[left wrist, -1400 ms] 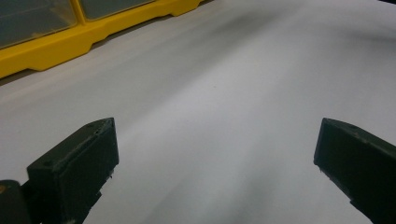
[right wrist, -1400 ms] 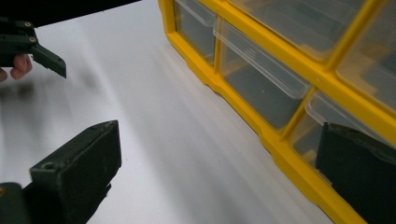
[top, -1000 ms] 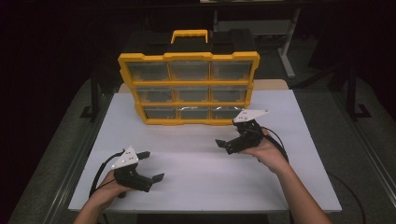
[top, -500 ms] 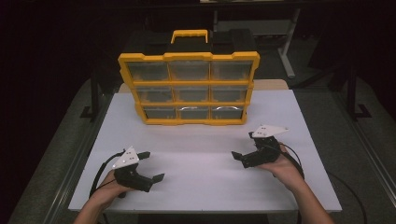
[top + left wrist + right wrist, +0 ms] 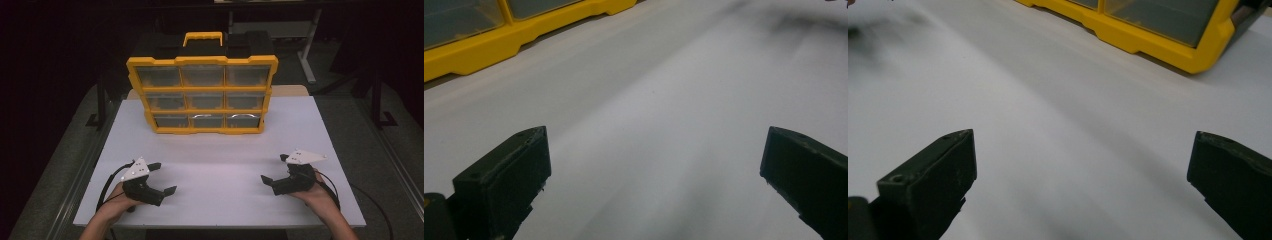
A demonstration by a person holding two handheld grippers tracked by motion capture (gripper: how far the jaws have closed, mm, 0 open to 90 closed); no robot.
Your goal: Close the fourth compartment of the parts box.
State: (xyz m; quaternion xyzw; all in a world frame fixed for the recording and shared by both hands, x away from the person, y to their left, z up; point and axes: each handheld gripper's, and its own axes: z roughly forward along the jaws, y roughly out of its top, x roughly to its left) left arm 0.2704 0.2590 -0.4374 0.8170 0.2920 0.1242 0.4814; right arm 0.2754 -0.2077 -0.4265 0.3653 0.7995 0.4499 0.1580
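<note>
A yellow organizer case (image 5: 202,95) with three rows of clear drawers stands upright at the back of the white table (image 5: 220,150). My left gripper (image 5: 162,177) rests low near the table's front left, open and empty. At the front right my right gripper (image 5: 274,168) is open too, with nothing between its jaws. In the left gripper view the wide-apart black jaws (image 5: 656,165) frame bare table, with the case's yellow base (image 5: 499,42) at the upper left. The right gripper view has its own spread jaws (image 5: 1083,167) over bare table and the case's corner (image 5: 1168,30) at the upper right.
A yellow carry handle (image 5: 202,37) tops the case. Black cables trail from both grippers toward the front edge. Dark floor and table legs surround the table; the front edge lies just under the person's hands.
My right gripper has drawn back from near the case's lower right drawer to the front right of the table. The left gripper has hardly moved.
</note>
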